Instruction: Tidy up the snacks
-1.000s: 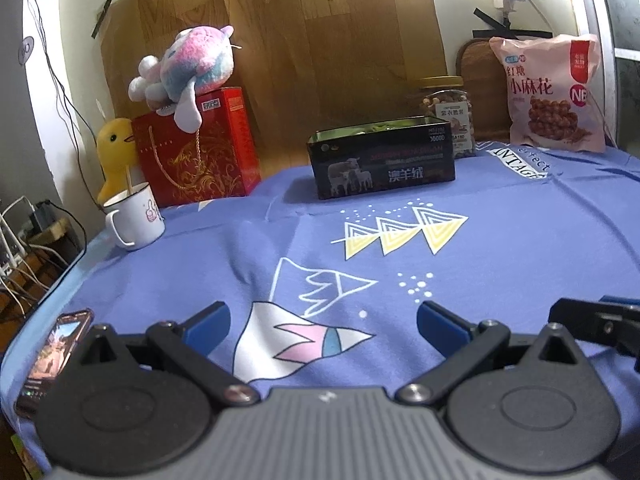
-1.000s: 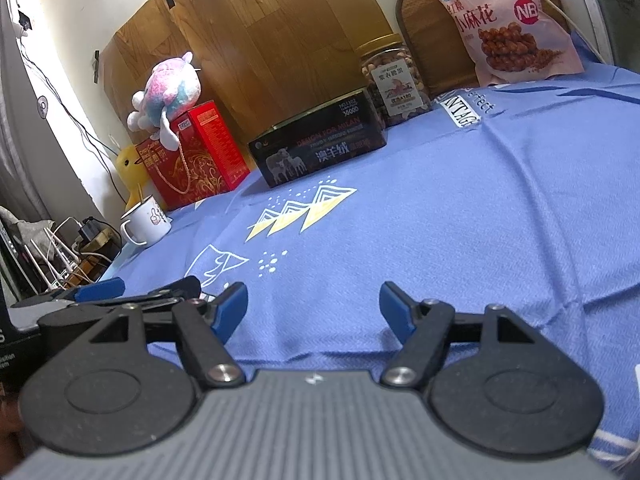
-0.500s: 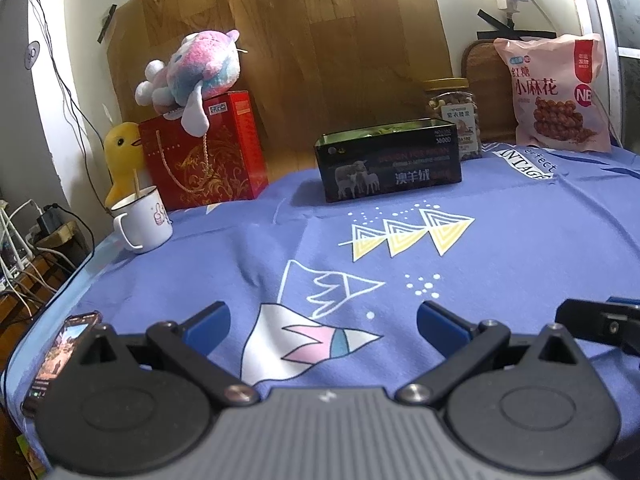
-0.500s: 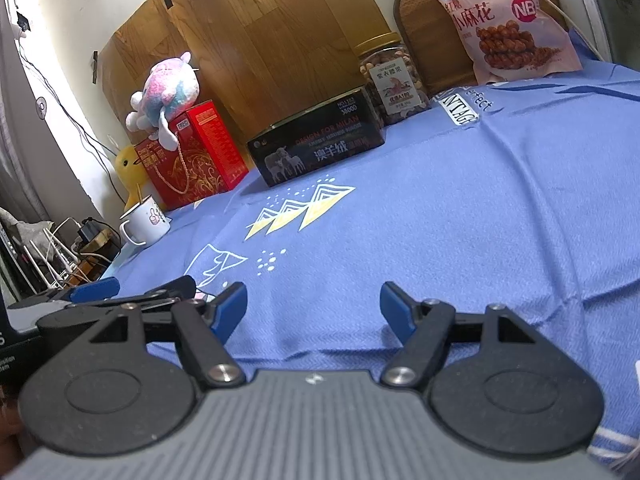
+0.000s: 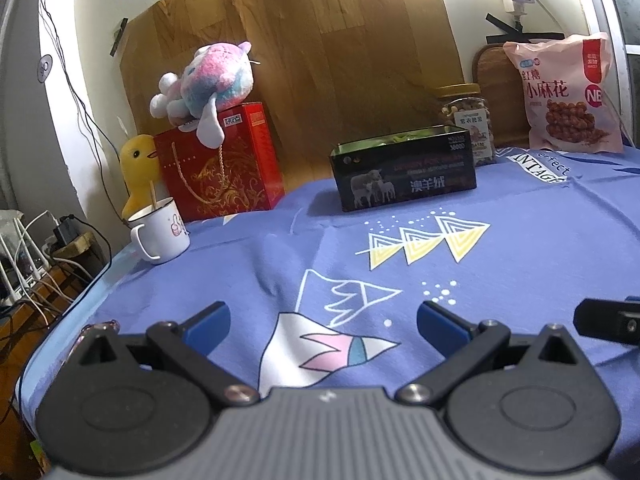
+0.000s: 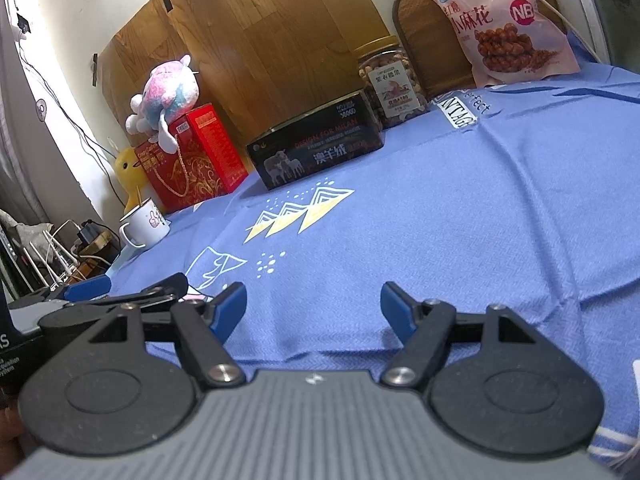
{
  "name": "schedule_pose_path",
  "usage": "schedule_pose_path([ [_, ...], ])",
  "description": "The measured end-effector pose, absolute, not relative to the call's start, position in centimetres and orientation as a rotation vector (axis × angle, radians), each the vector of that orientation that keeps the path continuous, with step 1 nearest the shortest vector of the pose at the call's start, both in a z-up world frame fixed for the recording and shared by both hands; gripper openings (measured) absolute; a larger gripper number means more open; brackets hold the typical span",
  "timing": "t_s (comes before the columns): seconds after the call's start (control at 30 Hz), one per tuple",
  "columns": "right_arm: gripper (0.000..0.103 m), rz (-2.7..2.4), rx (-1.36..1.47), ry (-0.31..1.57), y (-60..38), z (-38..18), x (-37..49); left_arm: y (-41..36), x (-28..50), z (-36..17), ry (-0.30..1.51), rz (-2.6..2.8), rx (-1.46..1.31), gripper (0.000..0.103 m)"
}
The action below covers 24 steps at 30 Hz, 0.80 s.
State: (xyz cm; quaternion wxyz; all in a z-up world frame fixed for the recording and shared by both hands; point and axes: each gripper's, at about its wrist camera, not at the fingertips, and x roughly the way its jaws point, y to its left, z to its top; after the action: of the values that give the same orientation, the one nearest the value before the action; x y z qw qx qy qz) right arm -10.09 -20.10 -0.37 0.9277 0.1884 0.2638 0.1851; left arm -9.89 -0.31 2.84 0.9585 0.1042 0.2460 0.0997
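Observation:
A pink snack bag (image 5: 568, 100) (image 6: 504, 28) leans against the back wall at the far right. A clear jar of nuts (image 5: 468, 124) (image 6: 394, 80) with a gold lid stands left of it. In front of the jar sits an open black tin box (image 5: 404, 172) (image 6: 320, 148) with sheep printed on it. My left gripper (image 5: 324, 320) hovers open over the blue cloth near the front, nothing between its fingers. My right gripper (image 6: 314, 300) is open too and empty, just right of the left one, whose fingers (image 6: 92, 286) show at the lower left of the right wrist view.
A red gift box (image 5: 220, 172) with a plush toy (image 5: 208, 88) on top stands at the back left, beside a yellow duck (image 5: 138, 168) and a white mug (image 5: 160, 232). Cables and a router (image 5: 24, 264) lie beyond the table's left edge. A blue printed cloth (image 5: 520, 240) covers the table.
Both grippers have tilted up and edged slightly forward, so the far objects sit lower in view. The phone at the lower left of the left wrist view is hidden now. Both stay open.

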Motion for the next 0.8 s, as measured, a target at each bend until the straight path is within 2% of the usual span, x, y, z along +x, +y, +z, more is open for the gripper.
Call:
schedule_pose_path([
  [0.8, 0.077, 0.344, 0.36, 0.475, -19.4, 0.4, -11.4, -0.5, -10.5, 3.4, 0.527, 0.143, 0.181, 0.103],
])
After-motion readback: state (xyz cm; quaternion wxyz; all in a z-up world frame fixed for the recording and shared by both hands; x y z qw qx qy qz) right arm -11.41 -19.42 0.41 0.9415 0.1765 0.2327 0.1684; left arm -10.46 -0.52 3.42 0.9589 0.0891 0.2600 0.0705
